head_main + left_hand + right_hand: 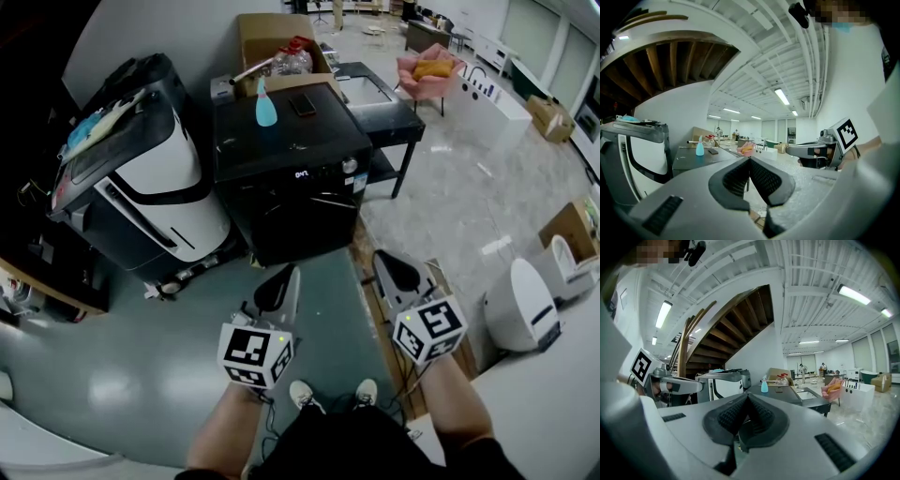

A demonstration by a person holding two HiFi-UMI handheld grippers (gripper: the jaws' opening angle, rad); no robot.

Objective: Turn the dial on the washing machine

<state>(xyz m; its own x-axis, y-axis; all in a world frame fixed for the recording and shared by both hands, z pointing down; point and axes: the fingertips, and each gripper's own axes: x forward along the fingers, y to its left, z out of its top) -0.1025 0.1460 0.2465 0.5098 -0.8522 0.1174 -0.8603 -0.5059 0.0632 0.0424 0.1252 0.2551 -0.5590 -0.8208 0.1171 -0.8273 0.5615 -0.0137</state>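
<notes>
Task object: small round silver dial (350, 166), at the right end of the front control strip of the black box-shaped washing machine (291, 202), just right of its lit display.
Machine position: on the grey floor straight ahead of the person, well apart from both tools.
Machine top: a light-blue plastic spray bottle (266, 103) and a flat dark phone (302, 105). Neither is near the dial.
Left gripper (279, 284): ribbed black pads pressed together with nothing between them. It is held about level and aimed at the machine front.
Right gripper (396, 270): pads likewise closed on each other and empty, held about level beside the left one.
Bearing of dial: ahead of both tools. It lies to the right of the left gripper's line and to the left of the right gripper's line.
Nearer tool: the right gripper, by judgement, since the dial is on the right half of the panel.
Dial axis: the knob faces out of the front panel toward the person. A straight-on approach is judged suitable, with the jaws first opened enough to span it.
Gripper views: the dial is hidden behind each tool's own body. Only the machine top and the bottle show.
</notes>
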